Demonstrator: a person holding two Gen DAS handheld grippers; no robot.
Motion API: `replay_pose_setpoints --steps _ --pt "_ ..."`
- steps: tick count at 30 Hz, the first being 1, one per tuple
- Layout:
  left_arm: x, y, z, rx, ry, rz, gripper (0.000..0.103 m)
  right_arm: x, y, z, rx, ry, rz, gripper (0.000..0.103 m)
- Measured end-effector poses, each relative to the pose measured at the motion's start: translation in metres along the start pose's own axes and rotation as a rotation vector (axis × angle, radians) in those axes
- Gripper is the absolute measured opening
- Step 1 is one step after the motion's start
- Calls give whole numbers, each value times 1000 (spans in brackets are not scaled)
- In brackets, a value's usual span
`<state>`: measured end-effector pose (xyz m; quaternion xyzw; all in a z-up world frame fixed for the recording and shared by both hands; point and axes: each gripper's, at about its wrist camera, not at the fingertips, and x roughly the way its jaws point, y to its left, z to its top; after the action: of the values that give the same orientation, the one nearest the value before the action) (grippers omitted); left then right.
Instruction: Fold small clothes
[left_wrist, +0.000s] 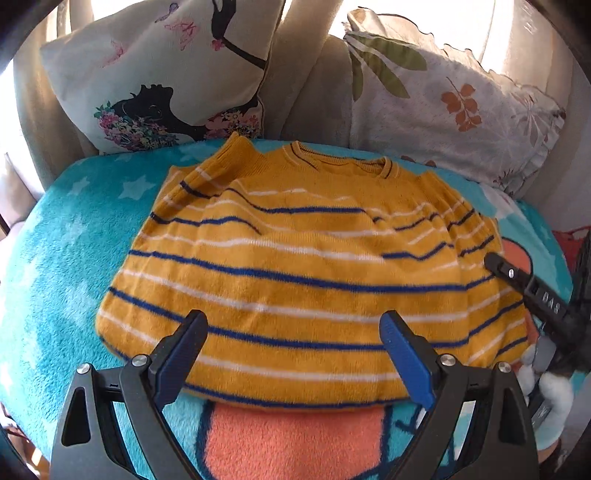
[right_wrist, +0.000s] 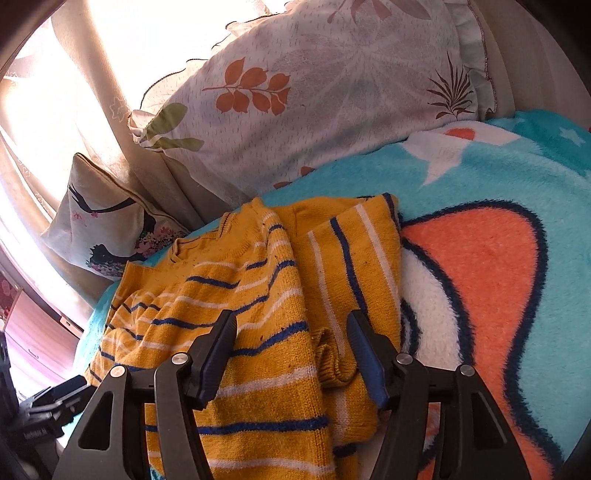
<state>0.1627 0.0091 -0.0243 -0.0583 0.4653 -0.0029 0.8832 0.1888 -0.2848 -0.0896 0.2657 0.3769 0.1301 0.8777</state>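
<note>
A: The yellow striped sweater (left_wrist: 295, 266) lies flat on the fish blanket (left_wrist: 66, 236), both sleeves folded in.

B: Both sets of fingers are apart and empty. The right gripper (right_wrist: 291, 350) hangs over the cuff (right_wrist: 338, 365); a bump could undo that sleeve.

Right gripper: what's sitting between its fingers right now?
In the right wrist view, the right gripper stands open over the yellow striped sweater. Between its fingers lie the sweater's body and the folded-in sleeve cuff; neither is pinched.
</note>
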Motion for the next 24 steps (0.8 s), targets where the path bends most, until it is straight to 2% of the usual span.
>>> replay_pose_setpoints --steps 7,10,13,17,20,24 --pt "73 17 63 10 107 14 94 -1 0 0 3 2 7 67" --pt "85 38 86 -67 75 34 93 -1 -1 0 6 2 12 67" --pt "101 63 105 -127 57 108 93 -1 -1 0 8 3 15 68" --pt "114 93 112 -203 78 174 93 -1 -1 0 7 5 18 68" --pt "110 111 111 -257 75 169 93 -1 -1 0 8 6 22 69" --pt "88 118 98 -254 41 187 93 0 -2 1 10 8 29 70"
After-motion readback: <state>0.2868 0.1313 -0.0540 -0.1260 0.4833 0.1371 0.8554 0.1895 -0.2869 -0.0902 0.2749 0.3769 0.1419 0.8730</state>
